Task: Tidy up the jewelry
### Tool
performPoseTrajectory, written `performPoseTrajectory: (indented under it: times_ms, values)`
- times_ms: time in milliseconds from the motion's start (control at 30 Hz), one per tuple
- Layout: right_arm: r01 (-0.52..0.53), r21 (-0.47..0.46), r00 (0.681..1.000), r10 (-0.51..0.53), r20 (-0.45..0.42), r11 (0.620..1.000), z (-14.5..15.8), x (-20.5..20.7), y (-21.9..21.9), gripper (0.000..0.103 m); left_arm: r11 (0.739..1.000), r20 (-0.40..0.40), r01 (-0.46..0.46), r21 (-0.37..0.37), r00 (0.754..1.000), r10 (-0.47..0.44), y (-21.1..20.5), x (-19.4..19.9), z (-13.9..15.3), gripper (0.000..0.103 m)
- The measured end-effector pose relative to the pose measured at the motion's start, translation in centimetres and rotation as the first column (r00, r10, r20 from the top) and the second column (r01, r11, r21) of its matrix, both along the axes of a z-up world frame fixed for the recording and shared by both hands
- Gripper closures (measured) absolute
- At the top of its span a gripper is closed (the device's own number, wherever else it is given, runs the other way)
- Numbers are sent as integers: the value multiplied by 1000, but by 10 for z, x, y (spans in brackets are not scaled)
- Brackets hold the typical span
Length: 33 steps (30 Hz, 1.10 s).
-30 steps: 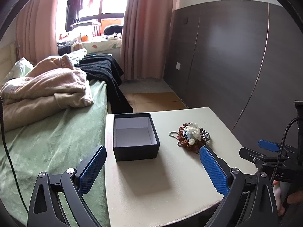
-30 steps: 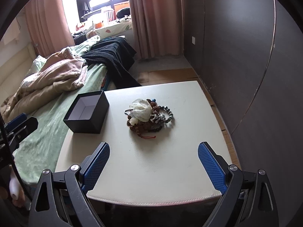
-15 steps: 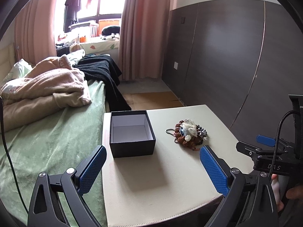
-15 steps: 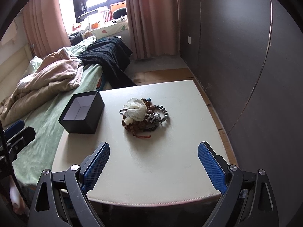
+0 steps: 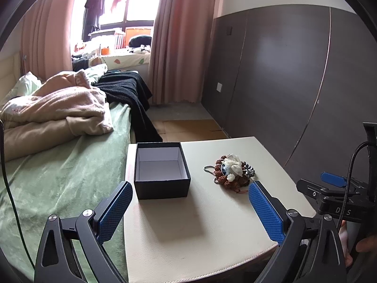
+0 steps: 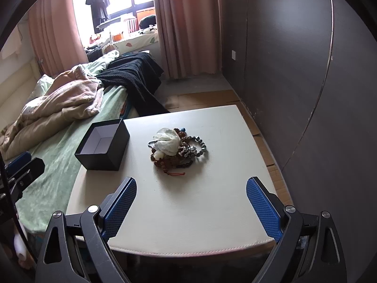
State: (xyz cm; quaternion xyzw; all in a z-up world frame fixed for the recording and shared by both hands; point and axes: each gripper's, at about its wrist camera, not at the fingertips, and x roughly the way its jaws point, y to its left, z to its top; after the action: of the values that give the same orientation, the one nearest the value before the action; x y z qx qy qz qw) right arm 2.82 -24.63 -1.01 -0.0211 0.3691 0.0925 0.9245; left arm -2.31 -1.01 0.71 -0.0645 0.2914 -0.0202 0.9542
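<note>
A heap of jewelry [image 5: 232,172] [image 6: 178,147], brown and grey bead strings with a white cloth piece on top, lies in the middle of the cream table [image 5: 200,231] [image 6: 212,202]. A black open box [image 5: 161,171] [image 6: 103,145] with a pale empty inside stands at the table's left edge. My left gripper [image 5: 189,210] hovers open over the near part of the table, short of the box. My right gripper [image 6: 190,205] is open too, above the near edge and short of the heap. Neither holds anything.
A bed with a green cover [image 5: 59,176], a beige blanket [image 5: 54,110] and a black cloth [image 5: 127,89] adjoins the table on the left. A dark panelled wall [image 6: 306,70] runs along the right. The right gripper's body [image 5: 341,198] and a hand show at the left view's right edge.
Both grippers have drawn back a little and tilted, so the table, box and heap sit slightly farther and lower in the views. Nothing on the table moved; jaws stayed open.
</note>
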Motion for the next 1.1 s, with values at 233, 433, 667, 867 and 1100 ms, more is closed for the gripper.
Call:
performPoseTrajectory:
  times_ms: [233, 433, 667, 867, 1100]
  values:
    - [-2, -7, 1000, 2, 2, 1000, 2, 0, -1, 8, 1000, 36, -24, -4, 999, 24, 3, -4, 6, 4]
    - [8, -6, 1000, -8, -3, 1000, 2, 0, -4, 8, 1000, 27, -21, -6, 999, 21, 2, -2, 4, 4]
    - [18, 6, 1000, -18, -3, 1000, 4, -1, -9, 8, 1000, 35, -8, 11, 999, 8, -2, -5, 5, 4]
    - [11, 2, 1000, -11, 0, 1000, 4, -2, -9, 8, 1000, 40, -9, 23, 999, 8, -8, -6, 5, 4]
    - [1, 11, 1000, -1, 27, 1000, 9, -8, -10, 8, 1000, 49, -11, 22, 999, 10, -11, -6, 7, 4]
